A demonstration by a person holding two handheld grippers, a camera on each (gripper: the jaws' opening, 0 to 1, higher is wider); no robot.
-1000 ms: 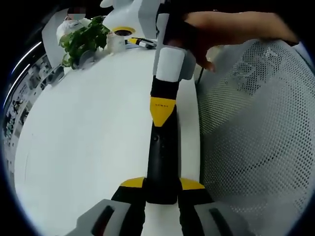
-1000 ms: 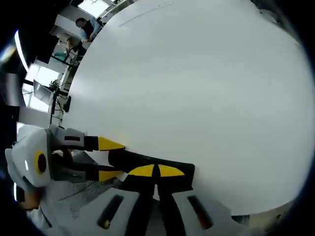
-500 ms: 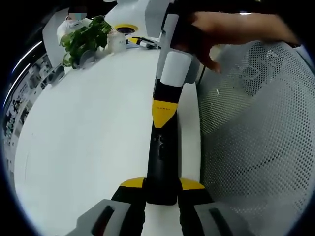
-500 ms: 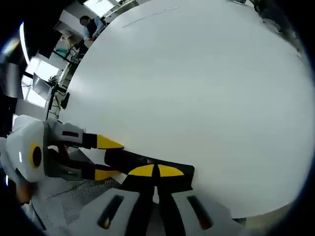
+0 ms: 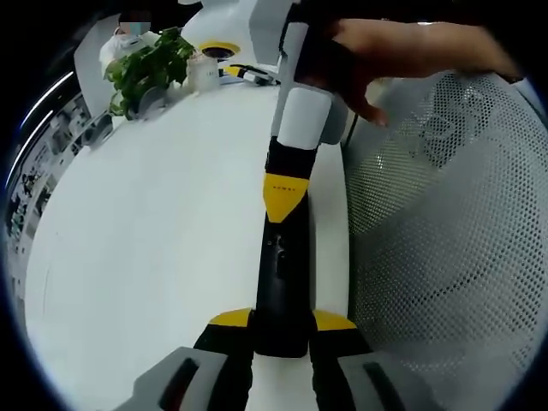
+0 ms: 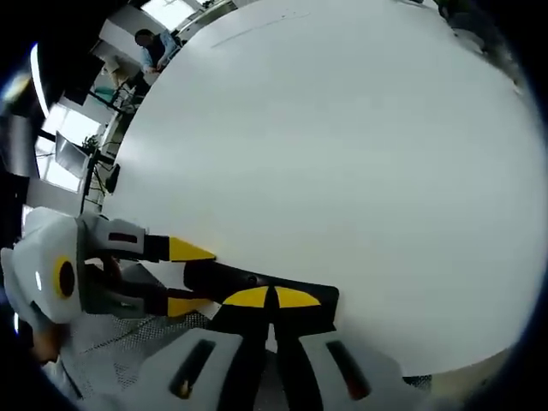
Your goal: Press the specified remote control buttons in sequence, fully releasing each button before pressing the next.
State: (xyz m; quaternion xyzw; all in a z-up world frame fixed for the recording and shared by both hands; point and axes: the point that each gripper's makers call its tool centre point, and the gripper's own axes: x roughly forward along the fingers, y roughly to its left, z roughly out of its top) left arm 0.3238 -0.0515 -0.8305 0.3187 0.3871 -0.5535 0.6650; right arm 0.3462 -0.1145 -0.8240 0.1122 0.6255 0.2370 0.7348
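In the left gripper view, the left gripper point(image 5: 281, 330) is seen at the bottom, and its 2 yellow-tipped jaws are closed on the near end of a long black remote control point(image 5: 281, 282). The remote is held from both sides and it points away from the camera, lying over the white table point(image 5: 154, 240) near the table's edge. At the far end of the remote, the right gripper point(image 5: 284, 195) comes down from the top of the view. Its yellow tips are brought together to 1 point, and this point is touching the upper face of the remote. A hand point(image 5: 402, 56) is seen gripping the handle of this gripper.

In the right gripper view, the right gripper point(image 6: 272, 299) is shown with its 2 yellow tips pressed together, with no gap between them, on the black remote control point(image 6: 257, 287). The left gripper point(image 6: 175, 276) enters from the left, and its 2 yellow jaws are placed on both sides of the remote's end.

Beside the table, a white mesh chair back point(image 5: 445, 231) is seen. At the far side of the table, a green plant point(image 5: 145, 68) is standing. The large white table point(image 6: 342, 154) is bare around the remote.
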